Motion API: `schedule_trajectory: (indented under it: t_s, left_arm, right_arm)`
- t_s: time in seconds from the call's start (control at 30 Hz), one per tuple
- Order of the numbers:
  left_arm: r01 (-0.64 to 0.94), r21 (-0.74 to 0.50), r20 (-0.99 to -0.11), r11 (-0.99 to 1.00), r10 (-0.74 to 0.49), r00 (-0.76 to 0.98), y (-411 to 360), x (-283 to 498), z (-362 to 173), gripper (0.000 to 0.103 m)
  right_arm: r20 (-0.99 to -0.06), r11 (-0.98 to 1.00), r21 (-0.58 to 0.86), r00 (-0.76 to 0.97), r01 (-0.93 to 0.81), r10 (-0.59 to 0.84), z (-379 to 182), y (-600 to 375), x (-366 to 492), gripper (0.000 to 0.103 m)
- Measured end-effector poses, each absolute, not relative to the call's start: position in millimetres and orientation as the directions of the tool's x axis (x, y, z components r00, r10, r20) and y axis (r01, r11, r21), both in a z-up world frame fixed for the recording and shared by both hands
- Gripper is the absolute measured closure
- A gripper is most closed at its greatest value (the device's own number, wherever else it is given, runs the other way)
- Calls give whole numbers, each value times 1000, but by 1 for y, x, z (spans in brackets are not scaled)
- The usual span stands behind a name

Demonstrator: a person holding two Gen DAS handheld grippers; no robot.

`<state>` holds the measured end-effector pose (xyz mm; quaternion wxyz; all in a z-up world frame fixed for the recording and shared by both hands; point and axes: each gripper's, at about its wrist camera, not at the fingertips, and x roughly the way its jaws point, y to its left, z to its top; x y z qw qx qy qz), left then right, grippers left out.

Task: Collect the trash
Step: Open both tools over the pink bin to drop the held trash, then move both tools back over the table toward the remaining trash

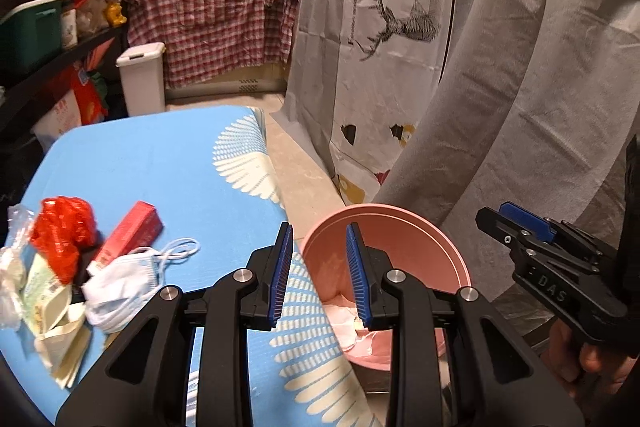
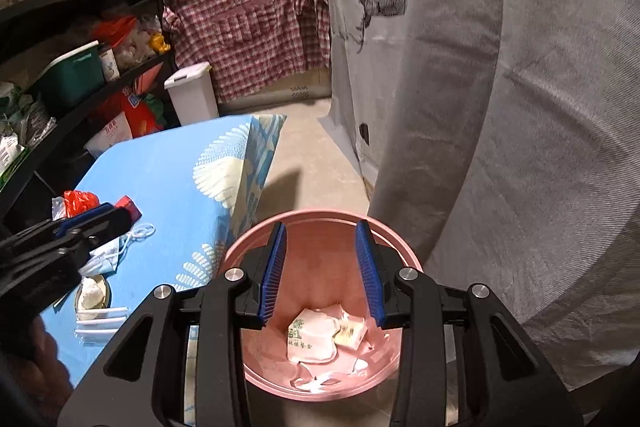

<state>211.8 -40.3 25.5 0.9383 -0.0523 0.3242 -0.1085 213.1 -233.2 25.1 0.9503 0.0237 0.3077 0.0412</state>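
Pink plastic bin (image 2: 320, 307) standing on the floor just beside the table's near right edge, its mouth open upward so that litter can be dropped straight in from above. Crumpled paper wrappers (image 2: 320, 339) already lie on its bottom. Right gripper (image 2: 320, 267) hangs directly over the bin, angled downward, its blue-padded jaws parted with nothing between them: released and empty. Left gripper (image 1: 320, 267) is likewise released and empty, jaws parted, poised over the table's right edge where it meets the bin rim. Neither claw presses on anything.

Blue-covered table (image 1: 160, 163) carries the remaining trash, grouped toward its near left corner: a crumpled red plastic bag (image 1: 62, 235), a red carton (image 1: 132, 235) lying flat, a pale blue face mask (image 1: 120, 287) with loose ear loops, clear film (image 1: 16, 227) and paper wrappers (image 1: 52, 315) at the left edge. In the right wrist view a small round tin (image 2: 94, 295) and white folded strips (image 2: 100, 319) also lie near the table's near edge.

Judged stage: part of the litter is binned, most is not yet collected. Soft, light pieces such as the mask would probably crumple in the jaws and call for a low, firm pinch.
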Motion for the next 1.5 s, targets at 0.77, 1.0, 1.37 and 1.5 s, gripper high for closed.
schedule_trajectory:
  t_s: [0.77,1.0,1.37,1.5]
  left_arm:
    - [62,-68,-547,996,-89,832,116,138,103,85]
    - [-56,-88,-537,995,0,844,184,131,96,86]
    - [-173,-147,-611,974,48,790,241,147,44,90]
    - [-186,-139,-631,973,57,773,251,154,30,90]
  right_arm:
    - [-533,936,143,772,-320,346,48,-138,160,92]
    - [-542,903,176,727,-393,422,41,-98,165,92]
    - [-585,837,203,623,-508,520,9,-8,197,91]
    - [-604,825,200,596,-529,529,-6,22,210,91]
